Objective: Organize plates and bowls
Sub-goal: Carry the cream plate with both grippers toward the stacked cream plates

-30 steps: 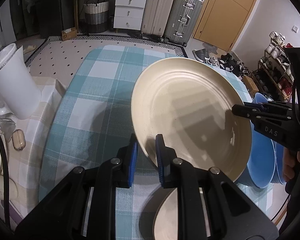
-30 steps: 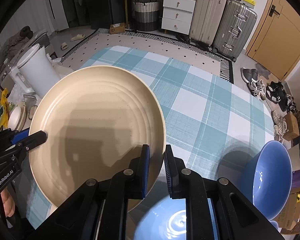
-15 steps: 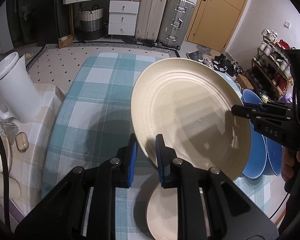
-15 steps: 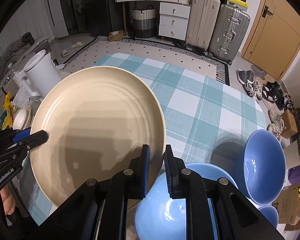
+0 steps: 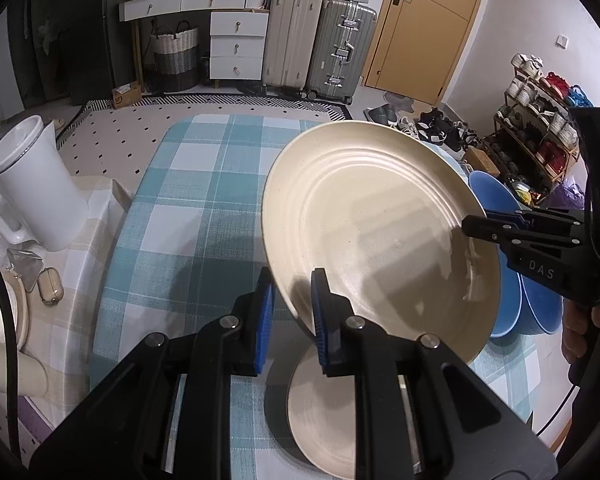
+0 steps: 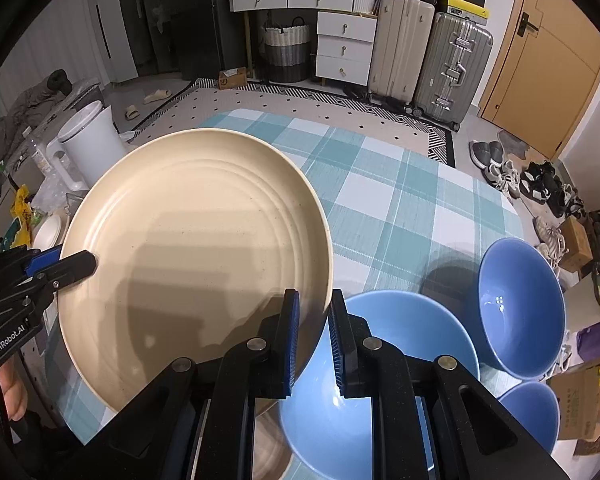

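Note:
A large cream plate (image 5: 372,232) (image 6: 196,248) hangs tilted above the teal checked table (image 5: 204,200), held by two opposite rims. My left gripper (image 5: 292,286) is shut on its near-left rim; from the right wrist view that gripper (image 6: 78,265) shows at the plate's left edge. My right gripper (image 6: 313,304) is shut on the opposite rim and shows at the right (image 5: 474,227) in the left wrist view. A second cream plate (image 5: 328,412) lies on the table below. Three blue bowls (image 6: 380,360) (image 6: 520,304) (image 6: 528,412) stand at the right.
A white jug (image 5: 32,184) and a small earbud case (image 5: 50,290) sit on a beige checked side table at the left. A person's hand (image 5: 576,332) grips the right tool. Suitcases (image 5: 320,48) and a shoe rack (image 5: 540,140) stand beyond the table.
Both grippers have risen and drawn back with the cream plate between them. The lower cream plate and the blue bowls now show more fully beneath.

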{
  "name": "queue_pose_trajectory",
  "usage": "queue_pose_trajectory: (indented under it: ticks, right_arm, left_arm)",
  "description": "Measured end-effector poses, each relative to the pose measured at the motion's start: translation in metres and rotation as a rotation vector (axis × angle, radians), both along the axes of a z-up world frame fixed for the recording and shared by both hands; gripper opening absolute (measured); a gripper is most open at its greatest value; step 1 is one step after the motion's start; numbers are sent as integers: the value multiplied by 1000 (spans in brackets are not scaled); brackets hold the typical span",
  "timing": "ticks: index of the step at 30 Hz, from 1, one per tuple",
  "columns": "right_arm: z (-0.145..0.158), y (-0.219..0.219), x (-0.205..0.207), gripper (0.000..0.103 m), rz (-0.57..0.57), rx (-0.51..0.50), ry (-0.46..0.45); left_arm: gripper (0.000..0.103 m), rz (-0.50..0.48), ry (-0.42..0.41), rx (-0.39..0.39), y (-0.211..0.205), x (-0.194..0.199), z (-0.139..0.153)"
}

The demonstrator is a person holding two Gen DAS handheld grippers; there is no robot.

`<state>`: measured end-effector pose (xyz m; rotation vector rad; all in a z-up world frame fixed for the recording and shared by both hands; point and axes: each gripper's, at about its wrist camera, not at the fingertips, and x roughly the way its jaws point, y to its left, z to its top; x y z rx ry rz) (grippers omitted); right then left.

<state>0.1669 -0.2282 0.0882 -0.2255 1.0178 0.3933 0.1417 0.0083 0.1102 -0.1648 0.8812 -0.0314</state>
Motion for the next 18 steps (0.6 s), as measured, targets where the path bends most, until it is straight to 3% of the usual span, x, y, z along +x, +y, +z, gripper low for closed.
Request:
queue_pose_trajectory:
  ticks: [18]
  right_arm:
    - [10,-11,-39,15,-20,34,-31]
  left_arm:
    - [14,-43,-11,11,-7,-33,4]
